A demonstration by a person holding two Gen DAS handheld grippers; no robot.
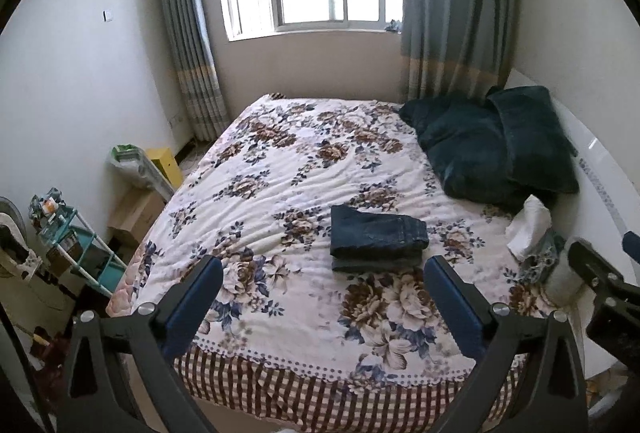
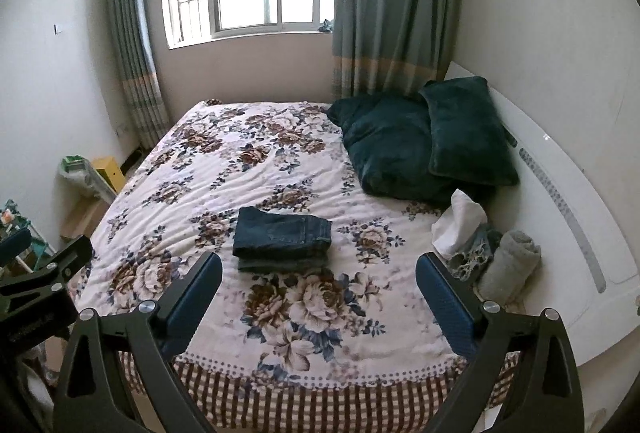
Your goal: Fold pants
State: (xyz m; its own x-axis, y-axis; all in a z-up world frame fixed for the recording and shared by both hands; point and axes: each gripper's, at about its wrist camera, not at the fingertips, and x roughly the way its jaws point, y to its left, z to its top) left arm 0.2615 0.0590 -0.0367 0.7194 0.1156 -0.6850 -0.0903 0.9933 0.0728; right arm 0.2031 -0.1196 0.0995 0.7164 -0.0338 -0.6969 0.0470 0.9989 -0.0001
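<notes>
Left wrist: left gripper spread above pants.

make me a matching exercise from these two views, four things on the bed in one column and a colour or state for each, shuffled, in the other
Things:
1. pants
2. pillows
3. bedspread
4. left hand-held gripper

Colour or state:
A. floral print, white ground
B. open, holding nothing
C. folded into a compact denim stack
D. dark teal, piled against the headboard

Pairs: 1-C, 2-D, 3-A, 4-B
</notes>
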